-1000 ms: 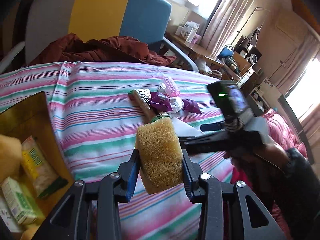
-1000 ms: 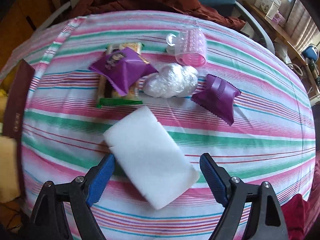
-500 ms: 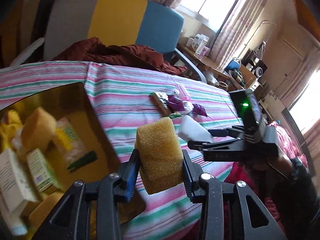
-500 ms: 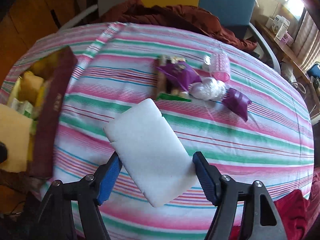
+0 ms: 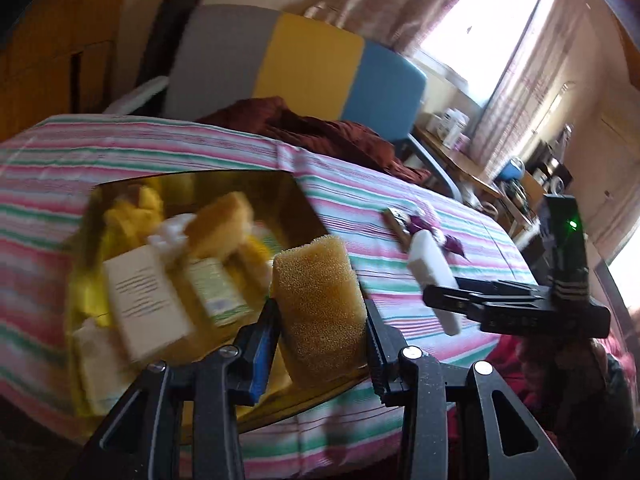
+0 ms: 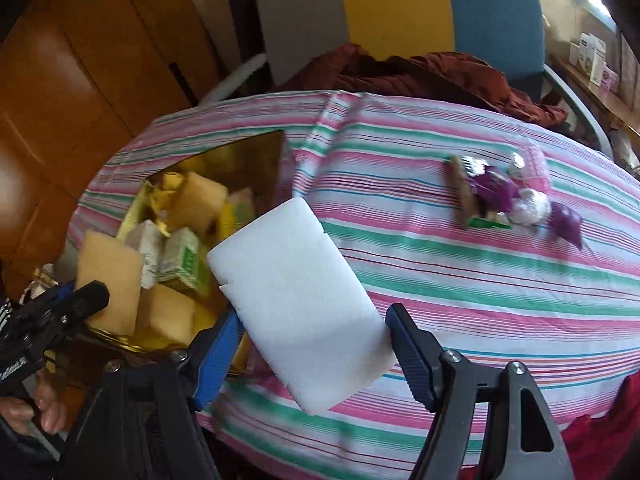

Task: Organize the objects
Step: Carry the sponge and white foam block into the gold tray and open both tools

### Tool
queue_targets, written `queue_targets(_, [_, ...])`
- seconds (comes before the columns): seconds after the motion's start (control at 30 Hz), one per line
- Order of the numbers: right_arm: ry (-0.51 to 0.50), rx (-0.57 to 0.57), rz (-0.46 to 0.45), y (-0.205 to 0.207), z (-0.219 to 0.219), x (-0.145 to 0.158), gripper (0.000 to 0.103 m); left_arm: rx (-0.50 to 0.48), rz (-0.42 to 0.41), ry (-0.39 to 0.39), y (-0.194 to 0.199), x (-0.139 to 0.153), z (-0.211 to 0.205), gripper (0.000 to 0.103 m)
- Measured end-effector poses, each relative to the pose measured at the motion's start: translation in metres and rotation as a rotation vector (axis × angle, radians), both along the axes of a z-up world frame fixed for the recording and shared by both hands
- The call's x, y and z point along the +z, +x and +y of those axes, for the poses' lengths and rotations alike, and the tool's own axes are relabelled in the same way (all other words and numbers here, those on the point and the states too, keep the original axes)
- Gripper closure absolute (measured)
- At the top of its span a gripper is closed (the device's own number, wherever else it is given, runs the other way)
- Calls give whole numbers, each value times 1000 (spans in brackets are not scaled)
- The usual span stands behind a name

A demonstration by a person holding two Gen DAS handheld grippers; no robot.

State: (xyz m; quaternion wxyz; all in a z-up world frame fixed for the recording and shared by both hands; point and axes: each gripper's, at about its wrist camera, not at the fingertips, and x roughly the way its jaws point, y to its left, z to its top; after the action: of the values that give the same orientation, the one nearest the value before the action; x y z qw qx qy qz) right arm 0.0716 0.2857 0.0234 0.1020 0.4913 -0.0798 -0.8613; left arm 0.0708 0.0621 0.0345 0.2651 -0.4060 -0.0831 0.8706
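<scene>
Only the right view shows the left hand (image 6: 28,408). Beside the gold box (image 5: 296,196), the left tool (image 5: 320,340) grips an upright yellow sponge (image 5: 320,312); the right tool (image 6: 312,344) grips a white sponge (image 6: 300,300), long axis tilted up-left.

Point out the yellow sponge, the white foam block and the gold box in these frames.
yellow sponge (image 5: 318,312), left wrist view: middle of its front face.
white foam block (image 6: 296,304), right wrist view: centre of its broad top face.
gold box (image 6: 256,168), right wrist view: inner side of its far wall.
</scene>
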Motion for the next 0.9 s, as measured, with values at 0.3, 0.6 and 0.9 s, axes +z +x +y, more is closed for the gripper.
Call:
queue_targets(0.3, [-53,102,22,1,-55,2,29,203,24,52,5,8,-97,63])
queue_targets(0.6, [-52,107,13,-11,-82,-5,29,312,29,68,4,6,-143,63])
queue_targets(0.9, [-77,69,-31,-14,-83,-22,28,307,40,76,-7,8,-140,63])
